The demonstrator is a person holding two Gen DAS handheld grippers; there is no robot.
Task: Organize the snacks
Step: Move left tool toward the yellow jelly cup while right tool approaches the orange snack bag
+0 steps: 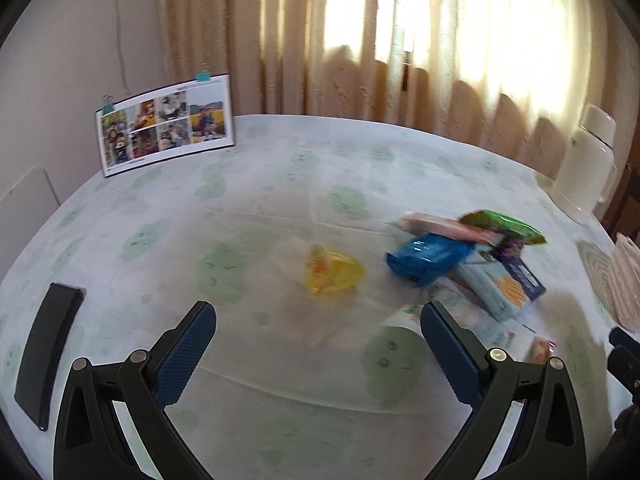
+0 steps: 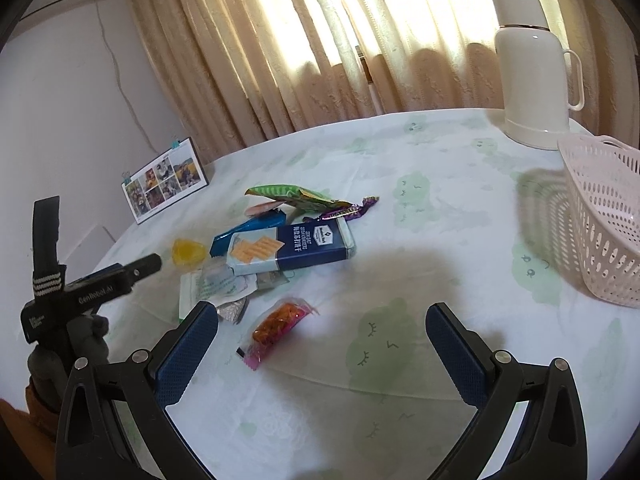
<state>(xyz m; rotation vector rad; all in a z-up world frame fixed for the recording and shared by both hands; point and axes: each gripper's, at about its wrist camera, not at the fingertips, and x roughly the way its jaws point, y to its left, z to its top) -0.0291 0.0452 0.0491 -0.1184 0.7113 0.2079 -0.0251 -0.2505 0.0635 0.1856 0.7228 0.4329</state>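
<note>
Snacks: a pile near the middle of the table (image 2: 420, 208).
Cracker box (image 2: 292, 250): on top of the pile, lying flat.
Blue pack (image 1: 428, 258): just beside the box, partly under it.
Green bag (image 2: 288, 194): at the far side of the pile.
Yellow cup (image 1: 332, 274): alone, left of the pile.
Pink pack (image 2: 276, 324): alone, closest to the right gripper.
Basket (image 2: 604, 216): pink, on the right, well apart from the pile.
White jug (image 2: 532, 72): behind the basket.
Photo card (image 1: 166, 124): stands at the far left edge.
Left gripper (image 1: 318, 322): fingers spread wide, holding nothing.
Right gripper (image 2: 322, 322): fingers spread wide, holding nothing.
</note>
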